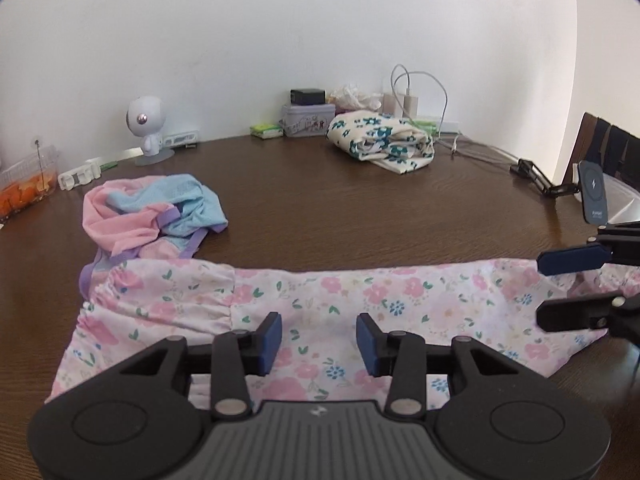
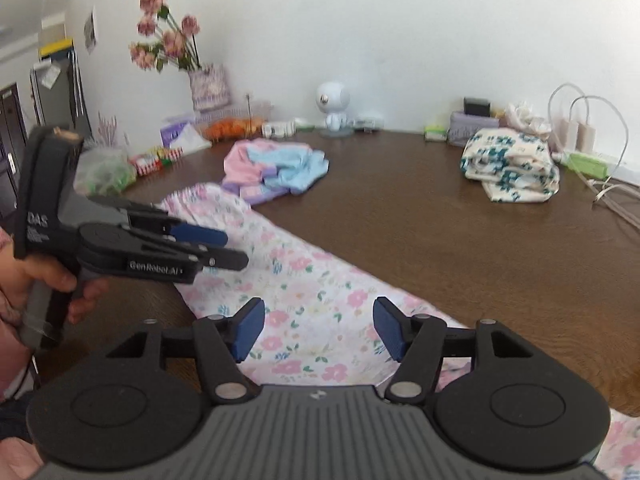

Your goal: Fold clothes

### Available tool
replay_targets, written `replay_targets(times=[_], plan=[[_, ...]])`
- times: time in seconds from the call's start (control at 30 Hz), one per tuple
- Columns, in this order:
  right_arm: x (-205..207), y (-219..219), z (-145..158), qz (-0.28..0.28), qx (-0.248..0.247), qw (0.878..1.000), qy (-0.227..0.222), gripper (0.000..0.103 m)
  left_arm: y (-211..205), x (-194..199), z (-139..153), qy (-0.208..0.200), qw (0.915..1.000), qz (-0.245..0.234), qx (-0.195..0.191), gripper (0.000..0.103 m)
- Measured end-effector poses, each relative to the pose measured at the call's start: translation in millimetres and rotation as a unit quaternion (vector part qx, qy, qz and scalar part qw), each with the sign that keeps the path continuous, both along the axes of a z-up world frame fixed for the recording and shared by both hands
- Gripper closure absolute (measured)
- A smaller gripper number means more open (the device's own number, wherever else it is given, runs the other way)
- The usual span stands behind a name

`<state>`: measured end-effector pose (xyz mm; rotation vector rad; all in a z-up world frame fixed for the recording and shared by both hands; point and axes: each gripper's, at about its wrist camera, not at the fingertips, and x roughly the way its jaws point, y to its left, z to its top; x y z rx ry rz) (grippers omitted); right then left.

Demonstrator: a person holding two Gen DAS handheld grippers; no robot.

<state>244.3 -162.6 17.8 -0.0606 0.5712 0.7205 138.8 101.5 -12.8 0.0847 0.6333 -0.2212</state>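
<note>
Looking along the left gripper [image 1: 319,342], its blue pads stand wide apart above the pink floral garment [image 1: 320,300], gripping nothing; the cloth lies flat across the near edge of the brown table [image 1: 360,208], with a pink-and-blue garment [image 1: 156,210] touching its far left corner. From the right wrist, the right gripper [image 2: 319,330] also gapes empty over the same floral cloth, while a cream floral bundle [image 2: 510,170] sits well apart.
</note>
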Motion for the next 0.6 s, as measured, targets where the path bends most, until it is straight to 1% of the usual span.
replay_targets(times=[0.03, 0.1, 0.13, 0.17, 0.23, 0.27, 0.3, 0.37, 0.5, 0.57, 0.6], plan=[[-5, -13, 11, -0.010, 0.006, 1.000, -0.014, 0.036, -3, -3, 6, -0.007, 1.0000, -0.003, -0.002, 0.055], [-14, -40, 30, -0.033, 0.016, 0.999, -0.036, 0.035, -13, -7, 18, -0.021, 0.9996, -0.017, -0.004, 0.055], [-18, -54, 36, -0.049, 0.009, 0.998, -0.043, 0.035, -20, -8, 21, -0.026, 0.9993, -0.026, -0.004, 0.055], [-22, -69, 41, -0.066, 0.002, 0.997, -0.050, 0.037, -29, -8, 24, -0.030, 0.9989, -0.036, -0.003, 0.055], [-27, -94, 48, -0.094, -0.021, 0.994, -0.060, 0.049, -46, -7, 27, -0.033, 0.9980, -0.054, -0.002, 0.055], [-25, -105, 48, -0.100, -0.035, 0.993, -0.056, 0.062, -58, -5, 26, -0.031, 0.9975, -0.064, -0.002, 0.055], [-23, -113, 44, -0.103, -0.049, 0.992, -0.047, 0.074, -68, -1, 23, -0.028, 0.9971, -0.071, -0.001, 0.055], [-19, -122, 32, -0.101, -0.077, 0.992, -0.027, 0.082, -88, 5, 17, -0.022, 0.9962, -0.085, 0.001, 0.055], [-14, -126, -1, -0.085, -0.124, 0.989, -0.002, 0.083, -121, 18, -1, 0.004, 0.9951, -0.098, 0.015, 0.056], [-13, -130, -12, -0.081, -0.134, 0.988, 0.007, 0.083, -130, 21, -14, 0.022, 0.9949, -0.094, 0.028, 0.058], [-13, -133, -16, -0.082, -0.137, 0.987, 0.009, 0.083, -132, 22, -18, 0.030, 0.9945, -0.095, 0.032, 0.062]])
